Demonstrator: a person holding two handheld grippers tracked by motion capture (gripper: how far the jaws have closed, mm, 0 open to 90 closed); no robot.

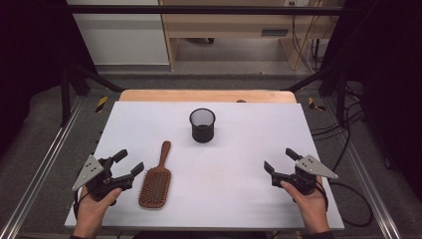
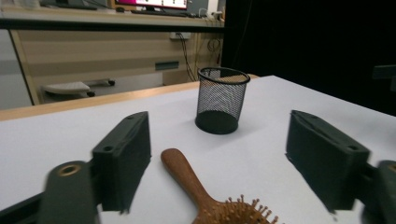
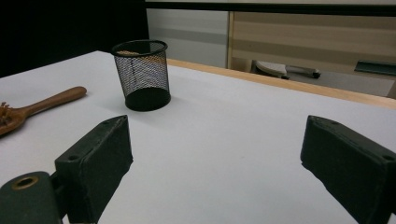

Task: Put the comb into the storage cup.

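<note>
A wooden hairbrush [image 1: 156, 179] lies bristles up on the white table [image 1: 249, 149], its handle pointing away toward a black mesh cup [image 1: 202, 125] that stands upright at the middle back. My left gripper [image 1: 128, 163] rests open at the front left, just left of the brush; in its own view the brush handle [image 2: 184, 175] runs between the wide jaws and the cup [image 2: 221, 99] stands beyond. My right gripper [image 1: 279, 160] sits open at the front right with nothing between its jaws; its view has the cup [image 3: 142, 74] and the brush handle [image 3: 44, 105] off to the left.
A wooden strip [image 1: 206, 95] borders the table's far edge. Black frame bars and metal rails run along both sides. Cables [image 1: 348, 149] lie on the floor at the right. A wooden cabinet [image 1: 239, 25] stands beyond the table.
</note>
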